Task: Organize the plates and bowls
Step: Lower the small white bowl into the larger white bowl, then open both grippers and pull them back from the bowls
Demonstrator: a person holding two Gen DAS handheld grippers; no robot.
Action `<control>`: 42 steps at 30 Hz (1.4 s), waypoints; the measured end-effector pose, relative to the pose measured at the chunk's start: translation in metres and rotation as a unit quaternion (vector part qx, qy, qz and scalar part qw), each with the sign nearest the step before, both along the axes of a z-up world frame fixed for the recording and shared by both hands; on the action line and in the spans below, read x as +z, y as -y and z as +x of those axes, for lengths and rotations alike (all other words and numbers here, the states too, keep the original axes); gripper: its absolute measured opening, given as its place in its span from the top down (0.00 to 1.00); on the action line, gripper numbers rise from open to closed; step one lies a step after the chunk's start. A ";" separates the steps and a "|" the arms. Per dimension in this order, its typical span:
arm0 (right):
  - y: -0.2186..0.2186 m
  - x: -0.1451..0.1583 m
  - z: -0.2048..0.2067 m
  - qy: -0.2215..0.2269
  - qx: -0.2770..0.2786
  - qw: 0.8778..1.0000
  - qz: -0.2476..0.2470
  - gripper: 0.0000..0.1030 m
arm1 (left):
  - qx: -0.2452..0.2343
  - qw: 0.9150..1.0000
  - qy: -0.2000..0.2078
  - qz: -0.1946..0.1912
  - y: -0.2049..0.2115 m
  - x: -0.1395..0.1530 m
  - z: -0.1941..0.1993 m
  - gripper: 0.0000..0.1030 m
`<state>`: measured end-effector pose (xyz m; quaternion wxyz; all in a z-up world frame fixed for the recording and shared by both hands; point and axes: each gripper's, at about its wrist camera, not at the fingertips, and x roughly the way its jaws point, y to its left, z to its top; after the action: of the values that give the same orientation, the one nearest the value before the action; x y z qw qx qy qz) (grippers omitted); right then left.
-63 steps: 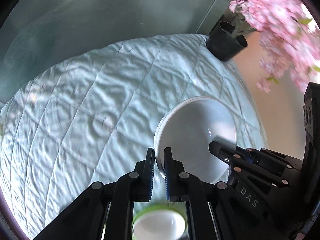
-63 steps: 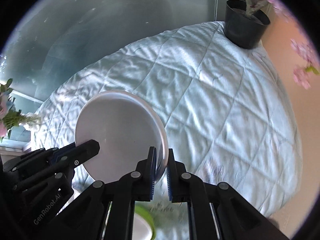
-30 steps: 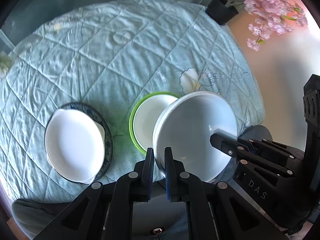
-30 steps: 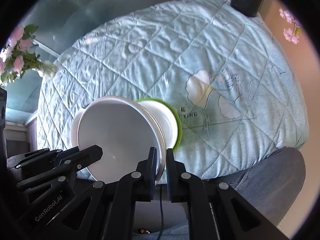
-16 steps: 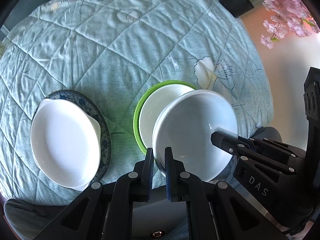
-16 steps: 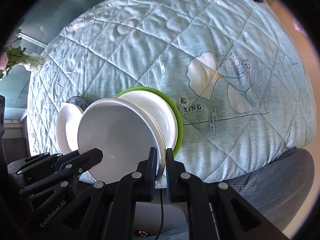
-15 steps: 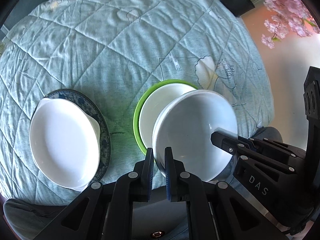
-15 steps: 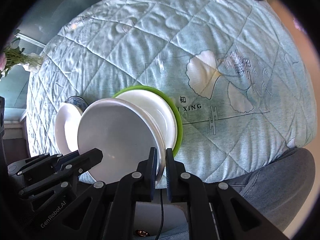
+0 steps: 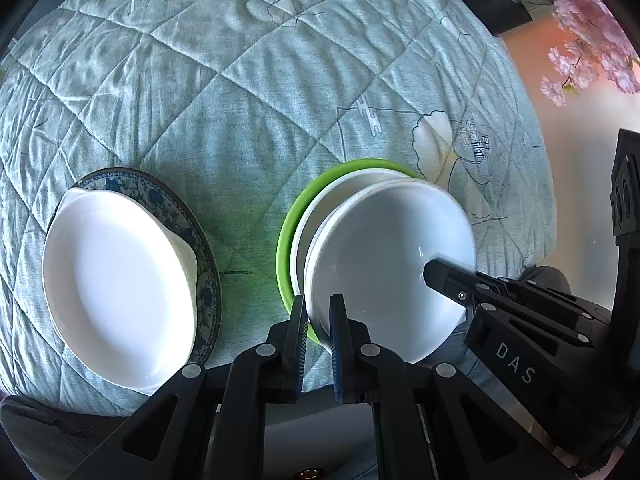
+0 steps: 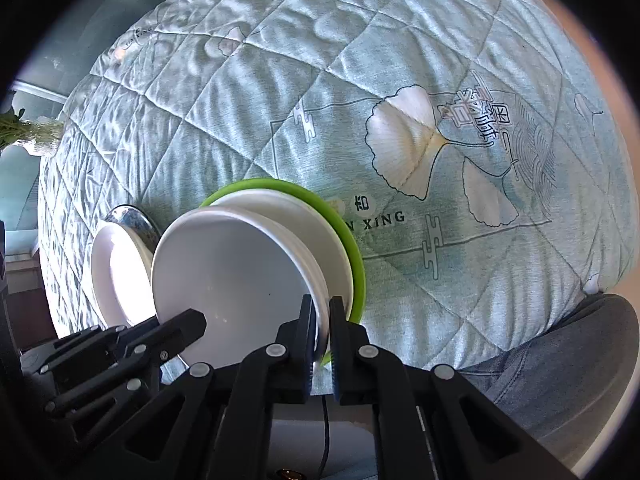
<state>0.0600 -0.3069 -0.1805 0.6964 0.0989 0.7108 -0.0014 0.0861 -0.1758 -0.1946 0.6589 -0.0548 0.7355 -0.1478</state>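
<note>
So my left claw (image 9: 318, 312) is clamped on the near-left rim of the white bowl (image 9: 390, 268), and my right claw (image 10: 320, 320) is pinched on the opposite rim of that same bowl (image 10: 236, 284), so both are carrying it between them. In the left wrist view the other claw's black fingers poke in over the bowl's right side, and in the right wrist view I get the mirror of that from the lower left.

The bowl sits tilted over the green-rimmed plate (image 9: 292, 224), overlapping most of it. I can't tell whether it's actually touching the white dish nested in that plate or hanging just above.

Left of the green-rimmed plate, a bit apart from it, is a blue-patterned plate (image 9: 172, 204) with a white eared dish (image 9: 116, 288) lying in it.

All of that is on a bench covered by a pale teal quilted cloth (image 9: 240, 80) with ginkgo leaf prints (image 10: 404, 140) and some lettering just right of the green-rimmed plate.

Way past the plate at the far right corner there's a black pot (image 9: 496, 4) with pink blossoms (image 9: 588, 40). Someone's grey-trousered leg (image 10: 560, 380) shows at the near edge of the cloth.
</note>
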 end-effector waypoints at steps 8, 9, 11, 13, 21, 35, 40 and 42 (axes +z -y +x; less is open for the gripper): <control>-0.002 -0.006 0.002 -0.008 -0.014 1.000 -0.004 0.95 | 0.007 1.000 0.002 -0.014 -0.005 0.001 -0.002 0.92; -0.002 -0.007 0.003 -0.009 -0.017 1.000 -0.004 0.95 | 0.005 1.000 0.004 -0.012 -0.006 0.001 -0.002 0.92; 0.000 -0.008 0.002 -0.008 -0.019 1.000 -0.011 0.95 | 0.002 1.000 0.014 -0.010 -0.007 0.006 -0.003 0.92; 0.001 -0.008 0.002 -0.009 -0.023 1.000 -0.010 0.95 | 0.004 1.000 0.018 -0.012 -0.009 0.010 -0.004 0.92; -0.002 -0.010 0.003 -0.005 -0.030 0.999 -0.011 0.94 | 0.011 0.999 0.028 -0.015 -0.020 0.020 -0.006 0.92; 0.000 0.053 -0.012 0.094 0.022 0.995 -0.030 0.31 | 0.063 0.972 0.220 0.052 -0.070 0.108 -0.028 0.17; -0.010 0.068 -0.031 0.122 0.054 0.990 -0.037 0.31 | 0.050 0.965 0.249 0.071 -0.081 0.129 -0.048 0.27; -0.009 0.070 -0.035 0.133 0.050 0.989 -0.035 0.49 | 0.045 0.965 0.241 0.090 -0.084 0.128 -0.054 0.76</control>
<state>0.0248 -0.2978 -0.1103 0.7871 0.0385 0.6152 0.0215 0.0322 -0.0922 -0.0664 0.8247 0.0094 0.5623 -0.0600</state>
